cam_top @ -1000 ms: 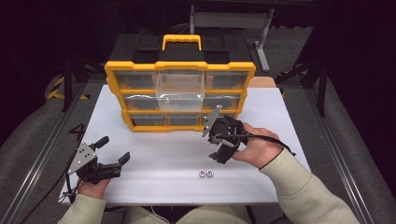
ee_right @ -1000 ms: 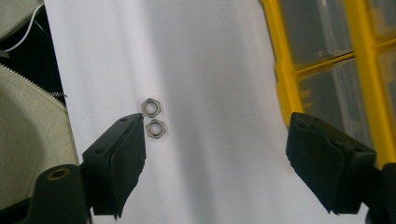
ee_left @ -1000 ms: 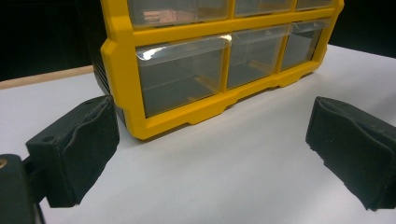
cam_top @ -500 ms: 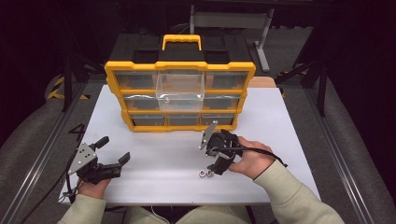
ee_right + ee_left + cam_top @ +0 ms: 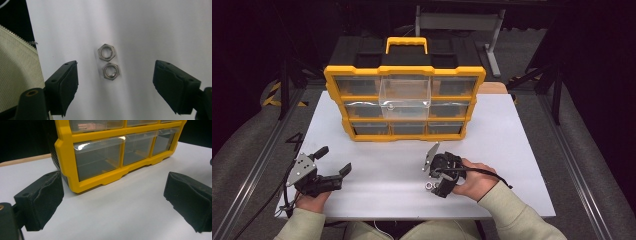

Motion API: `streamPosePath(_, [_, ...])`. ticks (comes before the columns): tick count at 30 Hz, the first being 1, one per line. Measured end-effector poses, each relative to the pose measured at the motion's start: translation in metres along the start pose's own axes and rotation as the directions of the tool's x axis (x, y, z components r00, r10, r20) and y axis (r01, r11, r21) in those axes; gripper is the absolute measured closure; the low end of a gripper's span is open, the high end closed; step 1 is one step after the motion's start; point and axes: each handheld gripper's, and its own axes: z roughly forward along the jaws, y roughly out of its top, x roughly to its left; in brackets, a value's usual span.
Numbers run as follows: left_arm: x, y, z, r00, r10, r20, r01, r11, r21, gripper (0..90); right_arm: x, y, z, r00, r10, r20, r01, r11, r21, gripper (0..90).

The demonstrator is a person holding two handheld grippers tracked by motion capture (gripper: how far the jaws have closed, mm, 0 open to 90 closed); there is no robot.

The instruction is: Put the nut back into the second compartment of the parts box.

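Two small steel hex nuts (image 5: 109, 62) lie touching each other on the white table (image 5: 512, 135); in the high view the nuts (image 5: 429, 185) sit near the front edge. My right gripper (image 5: 115, 82) points down over them, open, with both nuts between its spread pads and nothing gripped; in the high view the right gripper (image 5: 438, 186) hangs just above the nuts. My left gripper (image 5: 332, 162) rests open at the table's front left, jaws empty. Seen from the left gripper view, the left gripper (image 5: 112, 202) faces the organizer's bottom left drawers (image 5: 100, 160).
A yellow and black drawer organizer (image 5: 405, 100) with clear drawers stands at the back middle of the table; its upper middle drawer (image 5: 405, 97) is pulled out. A cream sleeve (image 5: 17, 67) borders the right gripper view's left side. Dark floor surrounds the table.
My right gripper has come down and toward the table's front, from beside the organizer to just over the two nuts. The left gripper has stayed where it was.
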Motion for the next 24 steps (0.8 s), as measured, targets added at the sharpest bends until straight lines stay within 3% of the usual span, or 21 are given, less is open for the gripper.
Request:
streamPosePath(7, [0.000,0.000,0.000,1.0000,0.001,-0.001,-0.001,1.0000,-0.001,3.6,-0.001,-0.003,0.013,0.9994,-0.018,-0.031,0.019,0.999,0.033,27.1])
streamPosePath(8, [0.000,0.000,0.000,1.0000,0.002,0.000,-0.002,1.0000,0.000,3.6,0.001,-0.002,0.015,0.9991,-0.002,-0.043,0.003,0.999,0.032,30.2])
streamPosePath(10, [0.000,0.000,0.000,1.0000,0.002,-0.001,-0.002,1.0000,0.000,3.6,0.000,-0.002,0.021,0.9991,-0.020,-0.037,0.022,0.999,0.050,36.5])
streamPosePath(12, [-0.001,0.000,0.000,1.0000,0.001,0.000,-0.001,1.0000,0.000,3.6,0.000,-0.002,0.023,0.9983,0.003,-0.057,0.000,0.998,0.057,43.4])
streamPosePath(14, [-0.001,0.000,0.000,1.0000,0.002,0.000,-0.002,1.0000,0.001,3.6,-0.001,-0.002,0.025,0.9979,-0.008,-0.064,0.011,0.999,0.048,46.4])
streamPosePath(17, [0.000,0.000,0.000,1.0000,0.001,0.000,-0.001,1.0000,0.000,3.6,-0.002,-0.002,0.033,0.9972,-0.030,-0.069,0.036,0.996,0.079,56.8])
streamPosePath(19, [0.000,0.000,0.000,1.0000,-0.001,-0.001,0.001,1.0000,0.001,3.6,-0.002,-0.001,0.035,0.9972,-0.036,-0.065,0.042,0.996,0.082,57.4])
streamPosePath(21, [0.000,0.000,0.000,1.0000,-0.003,-0.002,0.003,1.0000,-0.001,3.6,-0.001,0.000,0.034,0.9979,-0.025,-0.060,0.030,0.997,0.077,67.2])
streamPosePath(24, [0.000,0.000,0.000,1.0000,-0.003,-0.001,0.003,1.0000,0.000,3.6,-0.001,0.000,0.033,0.9978,-0.038,-0.055,0.043,0.995,0.087,69.4])
